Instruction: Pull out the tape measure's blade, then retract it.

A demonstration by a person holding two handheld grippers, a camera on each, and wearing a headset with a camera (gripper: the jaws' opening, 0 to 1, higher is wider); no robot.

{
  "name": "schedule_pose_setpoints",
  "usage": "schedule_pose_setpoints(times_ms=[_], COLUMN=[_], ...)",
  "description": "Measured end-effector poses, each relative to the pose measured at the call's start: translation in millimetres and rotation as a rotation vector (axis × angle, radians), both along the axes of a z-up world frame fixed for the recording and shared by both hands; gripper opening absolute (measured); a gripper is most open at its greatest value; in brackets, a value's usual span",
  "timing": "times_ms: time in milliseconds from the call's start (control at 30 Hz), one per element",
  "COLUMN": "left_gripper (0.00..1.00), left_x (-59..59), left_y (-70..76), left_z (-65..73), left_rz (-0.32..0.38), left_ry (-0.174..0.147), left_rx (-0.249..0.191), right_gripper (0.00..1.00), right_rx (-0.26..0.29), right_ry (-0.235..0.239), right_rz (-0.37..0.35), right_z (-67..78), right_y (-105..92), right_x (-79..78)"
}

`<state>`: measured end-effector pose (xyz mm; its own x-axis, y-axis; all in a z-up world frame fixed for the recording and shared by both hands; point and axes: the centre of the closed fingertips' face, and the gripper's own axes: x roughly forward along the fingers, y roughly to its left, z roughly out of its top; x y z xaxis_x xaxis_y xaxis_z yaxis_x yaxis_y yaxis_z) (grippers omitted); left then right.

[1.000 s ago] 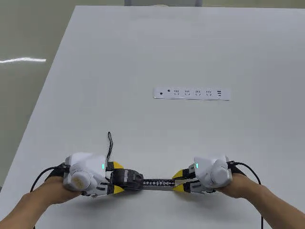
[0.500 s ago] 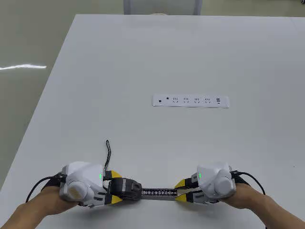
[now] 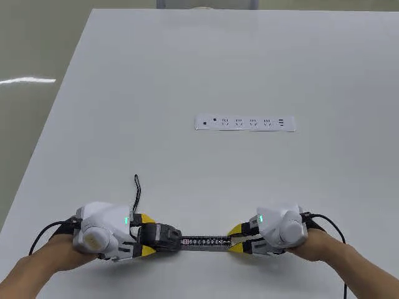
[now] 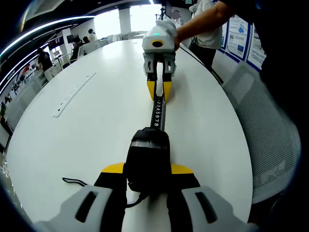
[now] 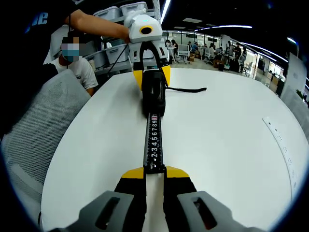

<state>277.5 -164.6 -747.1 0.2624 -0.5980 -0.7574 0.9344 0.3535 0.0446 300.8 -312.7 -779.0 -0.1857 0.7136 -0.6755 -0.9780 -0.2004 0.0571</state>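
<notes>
A black tape measure [image 3: 161, 236] lies near the table's front edge, with my left gripper [image 3: 144, 235] shut on its case [image 4: 147, 157]. Its blade [image 3: 204, 240] is drawn out a short way to the right, printed numbers [image 5: 153, 140] showing. My right gripper [image 3: 235, 239] is shut on the blade's end [image 5: 155, 169]. In the left gripper view the right gripper [image 4: 160, 90] faces me down the blade [image 4: 159, 110]. Looking the other way, the right gripper view has the left gripper [image 5: 151, 77] clamping the case [image 5: 153, 92]. A black wrist strap [image 3: 137, 192] trails from the case.
A white power strip [image 3: 244, 123] lies flat at mid-table, well beyond the grippers. The white table [image 3: 206, 68] stretches far ahead and to both sides. Black cables [image 3: 325, 222] run back from the grippers. A grey mesh chair [image 4: 263, 121] stands beside the table, people behind.
The blade's exposed length has grown slightly as the grippers drew a little further apart. The head camera has shifted, so the power strip sits elsewhere in frame.
</notes>
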Motion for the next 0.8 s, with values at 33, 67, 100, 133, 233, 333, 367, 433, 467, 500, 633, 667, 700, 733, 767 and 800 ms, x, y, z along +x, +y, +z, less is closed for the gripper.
schedule_pose_setpoints(times_ms=[33, 67, 100, 133, 233, 333, 367, 433, 467, 500, 633, 667, 700, 733, 767, 800], left_gripper=[0.27, 0.27, 0.27, 0.27, 0.27, 0.27, 0.27, 0.27, 0.27, 0.27, 0.27, 0.27, 0.27, 0.27, 0.27, 0.27], left_x=[-0.1, 0.0, -0.1, -0.1, -0.3, -0.4, -0.3, 0.1, 0.1, 0.2, 0.2, 0.2, 0.2, 0.1, 0.3, 0.4], left_y=[0.0, 0.1, -0.1, -0.2, -0.3, -0.1, -0.1, -0.1, -0.1, -0.4, 0.0, 0.2, 0.1, 0.1, 0.2, 0.3], left_z=[0.0, 0.0, 0.1, 0.1, 0.1, 0.0, 0.1, 0.1, 0.1, 0.2, 0.5, 0.6, 0.7, 0.8, 0.8, 0.8], left_rz=[0.000, 0.000, 0.000, -0.001, -0.002, -0.001, -0.001, 0.000, 0.000, -0.001, 0.000, 0.001, 0.001, 0.001, 0.001, 0.001], left_ry=[0.001, 0.001, 0.001, 0.001, 0.002, 0.003, 0.003, 0.005, 0.005, 0.005, 0.006, 0.006, 0.006, 0.007, 0.007, 0.007], left_rx=[0.000, 0.000, 0.000, 0.001, 0.002, 0.001, 0.001, -0.001, -0.001, 0.001, 0.001, 0.001, 0.000, 0.000, 0.000, 0.001], right_gripper=[0.09, 0.09, 0.09, 0.09, 0.09, 0.09, 0.09, 0.09, 0.09, 0.09, 0.09, 0.09, 0.09, 0.09, 0.09, 0.09], right_rx=[0.000, 0.000, -0.002, -0.002, -0.004, -0.004, -0.004, -0.003, -0.003, -0.004, 0.001, 0.003, 0.003, 0.004, 0.004, 0.005], right_ry=[0.001, -0.001, 0.000, -0.002, -0.002, -0.003, -0.002, -0.002, -0.001, 0.000, 0.003, 0.002, 0.004, 0.003, 0.003, 0.003], right_rz=[-0.001, -0.001, -0.003, -0.003, -0.003, -0.002, -0.003, -0.005, -0.005, -0.006, -0.007, -0.007, -0.007, -0.006, -0.006, -0.006], right_z=[0.1, -0.1, -0.4, -0.4, -0.8, -0.3, -0.2, -0.2, -0.5, -0.9, 0.2, 0.3, 0.5, 0.7, 1.0, 1.1], right_y=[-0.7, -1.3, -2.4, -3.0, -4.8, -6.4, -6.8, -7.7, -8.1, -8.5, -8.5, -8.6, -8.6, -8.3, -8.2, -8.1], right_x=[-0.1, 0.3, 0.5, 0.6, 0.6, 0.9, 1.2, 1.8, 2.0, 2.1, 2.4, 2.8, 2.9, 2.7, 2.6, 2.6])
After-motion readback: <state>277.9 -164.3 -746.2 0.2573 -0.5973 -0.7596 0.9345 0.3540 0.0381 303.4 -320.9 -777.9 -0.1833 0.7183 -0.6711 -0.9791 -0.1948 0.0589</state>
